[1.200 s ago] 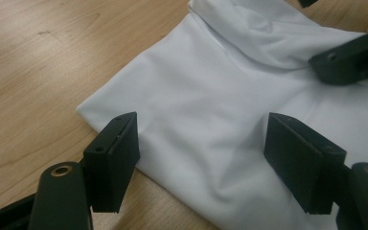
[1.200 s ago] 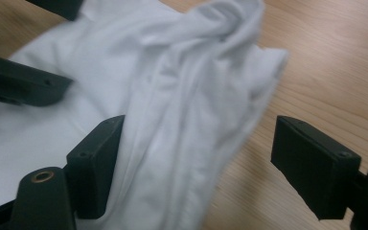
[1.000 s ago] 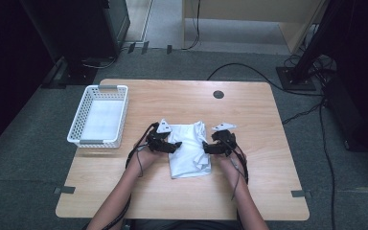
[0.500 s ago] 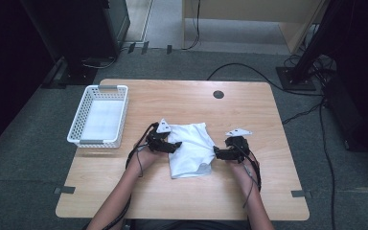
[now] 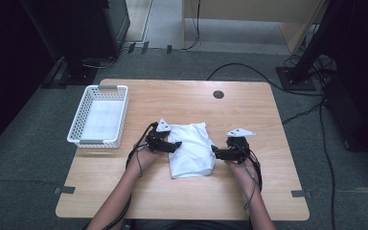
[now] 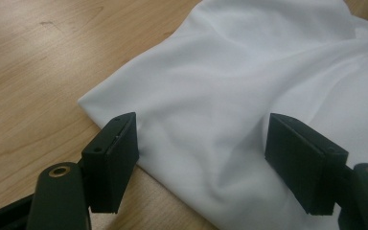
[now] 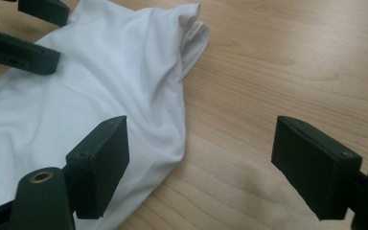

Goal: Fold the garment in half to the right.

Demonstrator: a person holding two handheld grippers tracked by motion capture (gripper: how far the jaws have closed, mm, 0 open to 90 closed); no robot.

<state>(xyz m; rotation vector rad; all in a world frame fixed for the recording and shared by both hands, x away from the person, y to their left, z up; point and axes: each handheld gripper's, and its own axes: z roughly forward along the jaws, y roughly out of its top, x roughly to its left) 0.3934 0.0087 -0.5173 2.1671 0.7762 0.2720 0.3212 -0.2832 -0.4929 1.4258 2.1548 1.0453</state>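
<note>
A folded white cloth (image 5: 190,148) lies in the middle of the wooden table (image 5: 182,100). My left gripper (image 5: 173,145) rests at the cloth's left edge with its jaws open. In the left gripper view the cloth (image 6: 249,62) spreads under and between the wide jaws of that gripper (image 6: 202,129), and nothing is pinched. My right gripper (image 5: 214,152) sits just off the cloth's right edge, also open. In the right gripper view its own jaws (image 7: 202,127) stand apart, one over the cloth's edge (image 7: 100,72), the other over bare wood. The left gripper (image 7: 40,31) shows at the top left there.
A white plastic basket (image 5: 98,117) stands at the table's left side with a white sheet in it. A black round cable hole (image 5: 218,94) is at the back of the table. Cables run across the floor behind the table.
My right gripper has drawn back to the right and toward the person, off the cloth to its right edge. The left gripper and the cloth stay where they were.
</note>
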